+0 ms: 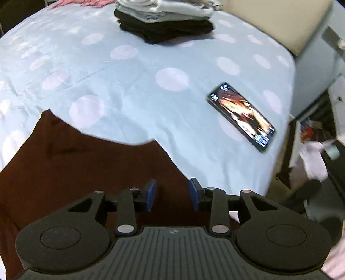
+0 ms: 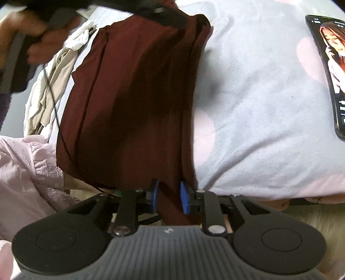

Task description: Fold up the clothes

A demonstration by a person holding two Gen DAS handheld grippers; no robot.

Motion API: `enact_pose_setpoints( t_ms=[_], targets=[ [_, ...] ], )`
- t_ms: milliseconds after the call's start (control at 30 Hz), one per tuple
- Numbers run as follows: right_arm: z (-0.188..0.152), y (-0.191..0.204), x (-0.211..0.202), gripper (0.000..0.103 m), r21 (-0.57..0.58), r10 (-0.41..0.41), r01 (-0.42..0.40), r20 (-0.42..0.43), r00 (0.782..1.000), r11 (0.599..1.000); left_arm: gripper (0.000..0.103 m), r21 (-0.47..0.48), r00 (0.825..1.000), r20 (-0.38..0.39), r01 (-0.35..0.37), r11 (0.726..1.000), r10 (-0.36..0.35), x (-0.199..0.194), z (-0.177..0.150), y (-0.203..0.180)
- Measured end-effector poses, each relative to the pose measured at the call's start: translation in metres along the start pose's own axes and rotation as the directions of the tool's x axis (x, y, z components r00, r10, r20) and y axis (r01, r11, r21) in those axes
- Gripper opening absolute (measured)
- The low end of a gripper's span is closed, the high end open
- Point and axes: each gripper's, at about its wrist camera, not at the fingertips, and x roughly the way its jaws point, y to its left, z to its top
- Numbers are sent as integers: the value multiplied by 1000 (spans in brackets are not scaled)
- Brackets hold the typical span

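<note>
A dark maroon garment (image 1: pixel 90 172) lies at the near edge of the bed (image 1: pixel 133 90), spread over a pale blue sheet with large pink dots, and part of it hangs off the side. From the left wrist view, the left hand-held gripper (image 1: pixel 172 197) hovers over the cloth with its blue pads (image 1: pixel 151 195) standing apart; nothing sits between them, only the maroon fabric lying below. From the right wrist view, the right hand-held gripper (image 2: pixel 168 197) is at the bed's edge, and a hanging fold of the same garment (image 2: pixel 138 97) runs down between its blue pads (image 2: pixel 184 199). The pads have a gap between them and I cannot tell whether they pinch the cloth or merely straddle it.

A phone (image 1: pixel 241 116) with a lit screen lies flat on the sheet to the right of the garment, well apart from it. At the far side of the bed a stack of folded clothes (image 1: pixel 166 19) sits with dark pieces at the bottom and pale ones on top. In the right wrist view, a person's hand (image 2: pixel 32 36) shows blurred at the upper left, a crumpled beige and white cloth (image 2: pixel 51 86) lies beside the maroon garment, and a pink textured fabric (image 2: pixel 23 163) lies below that.
</note>
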Motion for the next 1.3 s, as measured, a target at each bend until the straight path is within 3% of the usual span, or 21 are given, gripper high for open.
enact_pose_setpoints(
  t_ms=[33, 100, 233, 267, 300, 467, 567, 633, 733, 833, 933, 1000, 1100, 1300],
  targets=[
    [0, -1, 0, 22, 3, -2, 2, 0, 1000, 1000, 32, -9, 1000, -5, -7, 1000, 7, 7, 6, 1],
    [-1, -1, -1, 7, 6, -8, 8, -1, 1000, 1000, 32, -26, 1000, -14, -10, 1000, 10, 17, 15, 6],
    [-1, 4, -2, 6, 5, -10, 10, 4, 1000, 1000, 32, -102, 998, -53, -44, 994, 39, 40, 33, 17],
    [-2, 7, -4, 6, 2, -8, 8, 3, 1000, 1000, 25, -127, 997, -62, -49, 991, 41, 45, 36, 20],
    [-4, 8, -7, 6, 1, -2, 2, 5, 1000, 1000, 11, -140, 997, -62, -47, 989, 39, 46, 37, 22],
    [-5, 10, -21, 5, 21, -8, 7, 13, 1000, 1000, 4, -181, 1000, -19, -4, 984, 0, 36, 38, 30],
    [-5, 7, -21, 5, 47, -35, 34, 14, 999, 998, 4, -188, 1000, 6, 11, 982, -10, 27, 41, 31],
    [-2, 6, -14, 6, 57, -12, 12, 1, 1000, 998, 4, -191, 1000, 16, 10, 981, -7, 27, 44, 31],
    [-1, 3, -7, 6, 56, -12, 13, -22, 1000, 998, 4, -181, 1000, -17, -11, 983, 8, 37, 47, 30],
    [-1, 0, -5, 15, 60, -75, 78, -52, 996, 995, 5, -164, 999, -40, -9, 986, 3, 45, 45, 29],
    [0, -2, -18, 19, 94, -42, 42, 1, 999, 995, 11, -167, 1000, 0, 10, 986, -10, 34, 43, 33],
    [5, -2, -29, 20, 103, -24, 19, 47, 999, 995, 19, -173, 999, 52, 1, 985, 8, 15, 42, 46],
    [20, 0, -38, 21, 79, -30, 23, 79, 996, 997, 21, -211, 991, 113, -49, 976, 74, -13, 37, 77],
    [66, 4, -43, 31, 14, -83, 82, 145, 986, 997, 21, -356, 979, 128, -102, 929, 157, -34, 12, 141]
  ],
)
